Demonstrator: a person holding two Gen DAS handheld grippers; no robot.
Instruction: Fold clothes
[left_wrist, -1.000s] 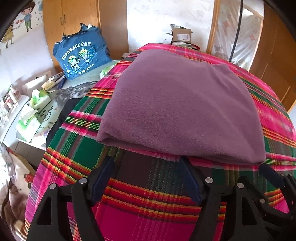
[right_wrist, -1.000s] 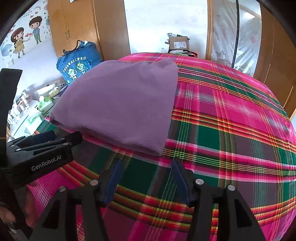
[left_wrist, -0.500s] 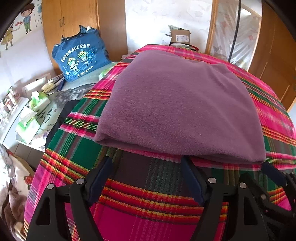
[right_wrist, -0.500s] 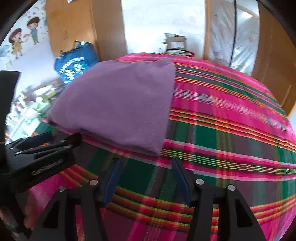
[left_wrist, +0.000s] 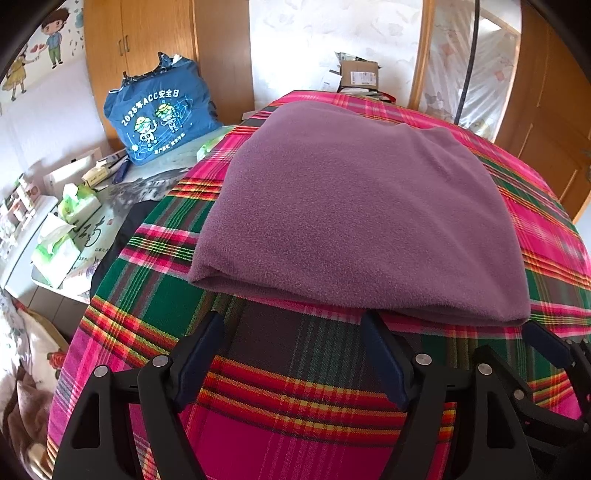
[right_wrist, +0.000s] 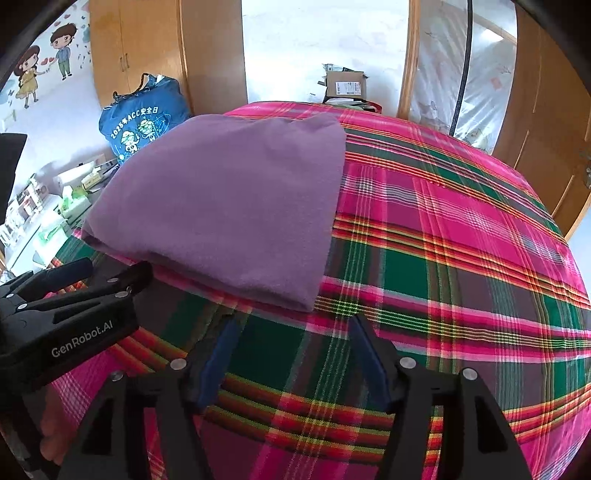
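The purple garment (left_wrist: 354, 218) is seen folded on the bed (right_wrist: 461, 240), nothing gripped by the left gripper (left_wrist: 291, 354) or right gripper (right_wrist: 295, 358), both held apart.

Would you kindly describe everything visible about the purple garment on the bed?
The purple garment is a plain, soft, fleece-like cloth folded into a flat, roughly rectangular stack, with layered edges showing along its near side. It lies on the plaid bedcover, towards the bed's left side. Neither the left gripper nor the right gripper touches it.
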